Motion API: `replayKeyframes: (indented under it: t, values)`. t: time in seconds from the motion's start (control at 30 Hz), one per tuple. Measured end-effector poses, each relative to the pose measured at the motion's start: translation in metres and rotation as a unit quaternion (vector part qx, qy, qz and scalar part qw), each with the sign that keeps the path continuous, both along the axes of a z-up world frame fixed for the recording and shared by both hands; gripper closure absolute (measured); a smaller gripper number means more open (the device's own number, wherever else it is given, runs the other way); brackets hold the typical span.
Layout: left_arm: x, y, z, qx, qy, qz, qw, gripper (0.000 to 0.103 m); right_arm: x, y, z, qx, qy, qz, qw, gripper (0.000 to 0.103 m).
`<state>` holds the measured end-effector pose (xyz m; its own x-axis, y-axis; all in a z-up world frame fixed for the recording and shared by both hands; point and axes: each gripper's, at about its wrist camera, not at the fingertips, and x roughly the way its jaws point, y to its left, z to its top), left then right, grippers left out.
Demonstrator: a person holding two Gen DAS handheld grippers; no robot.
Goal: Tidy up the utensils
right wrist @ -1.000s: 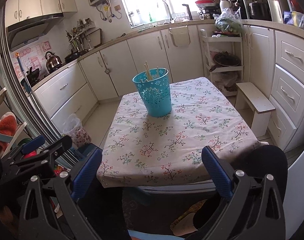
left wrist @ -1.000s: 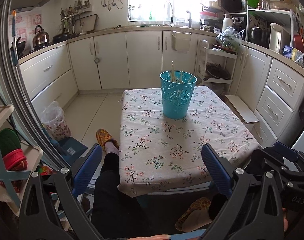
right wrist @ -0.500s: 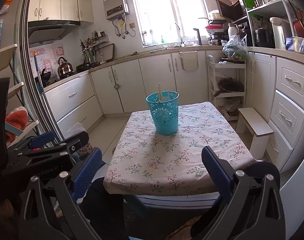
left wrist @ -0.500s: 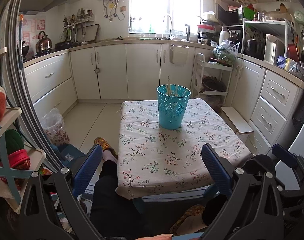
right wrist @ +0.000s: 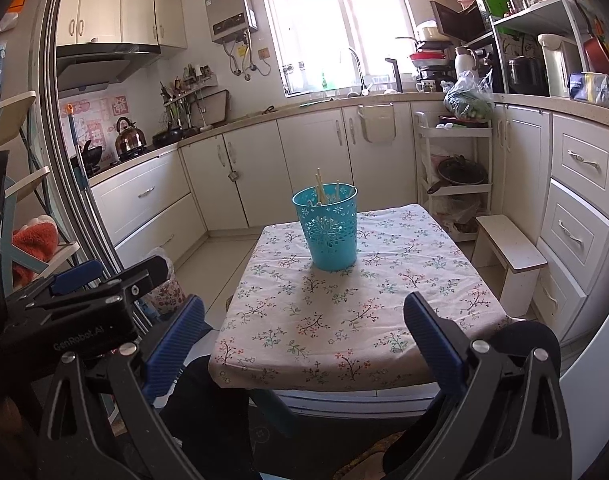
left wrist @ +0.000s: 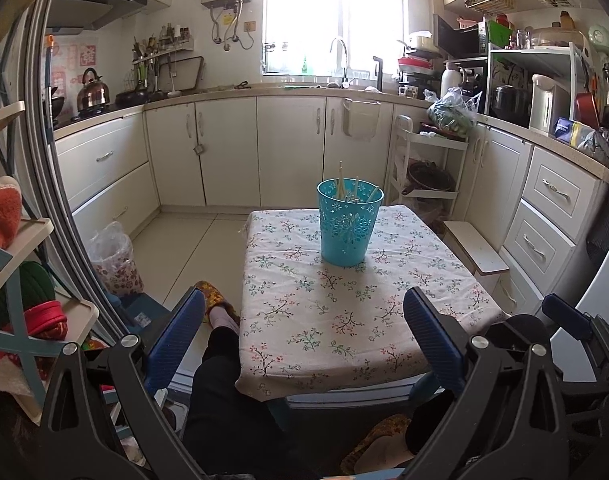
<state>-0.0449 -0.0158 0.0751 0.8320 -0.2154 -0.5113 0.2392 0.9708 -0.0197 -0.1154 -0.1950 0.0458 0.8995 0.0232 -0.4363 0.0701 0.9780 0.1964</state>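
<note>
A turquoise perforated utensil bucket (left wrist: 349, 226) stands on the floral-cloth table (left wrist: 344, 320), toward its far side. Several pale chopsticks (left wrist: 339, 184) stick up out of it. It also shows in the right wrist view (right wrist: 329, 229) with the chopsticks (right wrist: 319, 188). My left gripper (left wrist: 304, 332) is open and empty, held back over the table's near edge. My right gripper (right wrist: 304, 340) is open and empty, also back from the near edge. The left gripper body (right wrist: 84, 304) appears at the left of the right wrist view.
White kitchen cabinets (left wrist: 232, 152) ring the room. A small white stool (right wrist: 512, 256) stands right of the table. A shelf rack (left wrist: 20, 288) is at the left. A bagged bin (left wrist: 112, 260) sits on the floor. The person's legs (left wrist: 224, 392) are below the near edge.
Both grippers have pulled back and tilted up from the table; the bucket looks smaller and farther away. Both stay open and empty.
</note>
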Motion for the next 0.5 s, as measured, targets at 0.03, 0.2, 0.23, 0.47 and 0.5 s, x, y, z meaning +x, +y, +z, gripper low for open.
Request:
replayKeyframes:
  t: [0.03,0.2,0.23,0.47,0.5]
  values:
    - [-0.0002,0.0,0.0,0.0,0.0,0.0,1.0,0.008,0.0001,-0.0003,-0.0001,0.0,0.0,0.0,1.0,0.007]
    - [-0.0001,0.0,0.0001,0.0,-0.001,0.0,1.0,0.008,0.0,-0.0005,-0.0001,0.0,0.0,0.0,1.0,0.007]
    - [-0.0001,0.0002,0.0001,0.0,-0.001,0.0,1.0,0.008,0.0003,-0.0009,-0.0004,0.0,0.0,0.0,1.0,0.007]
    - [-0.0017,0.0003,0.0015,-0.001,-0.001,0.002,1.0,0.008,-0.0018,-0.0019,0.0017,0.0,-0.002,-0.001,1.0,0.007]
    - [-0.0026,0.0007,0.0016,-0.001,-0.001,0.002,1.0,0.008,-0.0018,-0.002,0.0021,-0.001,-0.002,-0.001,1.0,0.007]
